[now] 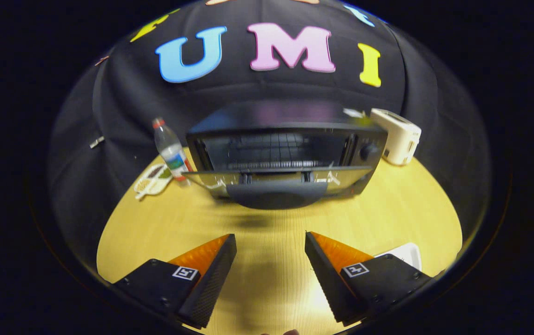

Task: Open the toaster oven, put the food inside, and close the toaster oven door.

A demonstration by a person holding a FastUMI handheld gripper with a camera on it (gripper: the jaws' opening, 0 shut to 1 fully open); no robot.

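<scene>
A black toaster oven (285,139) stands at the far side of the wooden table, straight beyond my fingers. Its door (276,181) hangs down flat and open, with the handle (276,195) toward me, and the wire rack (274,151) inside shows bare. My gripper (270,239) is open above the table, well short of the door, with nothing between its fingers. A white plate edge (404,253) peeks out just past my right finger (325,260); what lies on it is hidden.
A plastic water bottle (171,151) stands left of the oven, with a flat snack packet (153,181) beside it. A white toaster (399,135) sits right of the oven. Bare wooden table (271,223) lies between my fingers and the door.
</scene>
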